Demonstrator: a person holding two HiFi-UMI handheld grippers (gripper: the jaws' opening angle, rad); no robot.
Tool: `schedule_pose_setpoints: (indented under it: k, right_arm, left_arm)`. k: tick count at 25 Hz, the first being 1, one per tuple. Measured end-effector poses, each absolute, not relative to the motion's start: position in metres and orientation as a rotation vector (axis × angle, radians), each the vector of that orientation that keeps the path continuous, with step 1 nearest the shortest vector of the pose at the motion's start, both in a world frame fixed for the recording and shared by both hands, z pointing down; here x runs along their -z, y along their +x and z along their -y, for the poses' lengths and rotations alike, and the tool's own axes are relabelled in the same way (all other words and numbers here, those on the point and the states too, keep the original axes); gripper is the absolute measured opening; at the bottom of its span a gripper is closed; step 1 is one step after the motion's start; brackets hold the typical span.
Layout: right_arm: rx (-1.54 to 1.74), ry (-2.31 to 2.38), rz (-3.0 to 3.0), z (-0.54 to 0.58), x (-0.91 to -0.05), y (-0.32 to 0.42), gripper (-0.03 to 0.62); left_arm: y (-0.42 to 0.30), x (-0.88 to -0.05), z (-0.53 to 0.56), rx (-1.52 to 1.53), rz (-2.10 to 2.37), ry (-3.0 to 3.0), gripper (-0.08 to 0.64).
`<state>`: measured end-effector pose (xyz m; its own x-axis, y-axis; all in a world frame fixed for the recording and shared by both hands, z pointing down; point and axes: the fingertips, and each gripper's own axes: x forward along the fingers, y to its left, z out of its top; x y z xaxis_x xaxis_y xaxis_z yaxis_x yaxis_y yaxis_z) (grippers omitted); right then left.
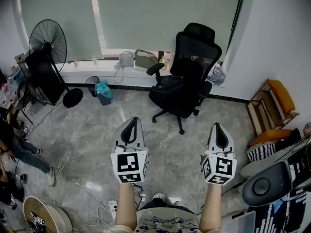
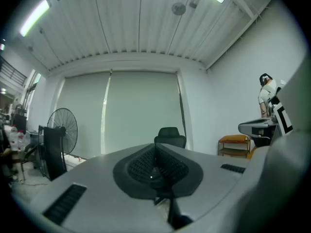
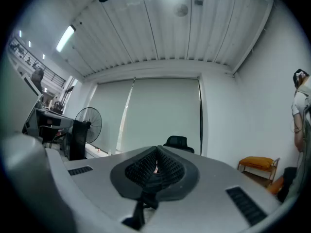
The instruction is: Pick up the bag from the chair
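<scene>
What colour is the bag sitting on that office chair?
Black, same as the chair; the bag shows best in the head view.

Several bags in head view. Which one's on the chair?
The black bag, lying on the seat of the black office chair. The pale grey bag and the olive bag sit on the windowsill behind it.
</scene>
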<state>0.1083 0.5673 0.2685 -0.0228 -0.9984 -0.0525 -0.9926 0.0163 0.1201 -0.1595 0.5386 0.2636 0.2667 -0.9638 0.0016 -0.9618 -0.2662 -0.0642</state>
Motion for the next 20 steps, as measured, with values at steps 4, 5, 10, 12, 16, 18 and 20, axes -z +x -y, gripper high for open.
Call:
schedule_pose_setpoints:
  k: [4,5,10,12,16,18,20]
  right_arm:
    - [0.192,2.165,2.205,-0.564,-0.269,0.11,0.014]
    - [0.192,2.166,2.204,-0.564,-0.269,0.11,0.014]
    - [0.195,2.168,2.199,-0.563,-0.268,0.11,0.014]
    - [0.193,2.181,2.202,-0.561,-0.268,0.109,0.014]
    - [0.175,2.21,2.218,-0.557,-0.269,0.108,0.015]
    - [0.17,2.194,2.232,-0.555,-0.272,0.103,0.031]
    - [0.162,2.179,2.238,-0.552,-0.276,0.1,0.076]
  left_arm:
    - [-0.159,-0.265,-0.535,0.065,-1.869,-2.461,0.014]
    - [-0.158,-0.266,-0.535,0.068,-1.868,-2.462,0.014]
    - [-0.16,-0.265,-0.533,0.069,-1.866,-2.463,0.014]
    - [-0.163,-0.266,-0.53,0.067,-1.875,-2.46,0.014]
    - [-0.172,-0.268,-0.525,0.047,-1.901,-2.455,0.014]
    - [-0.177,-0.269,-0.523,0.034,-1.912,-2.456,0.028]
    - [-0.181,-0.272,-0.52,0.033,-1.917,-2.462,0.084]
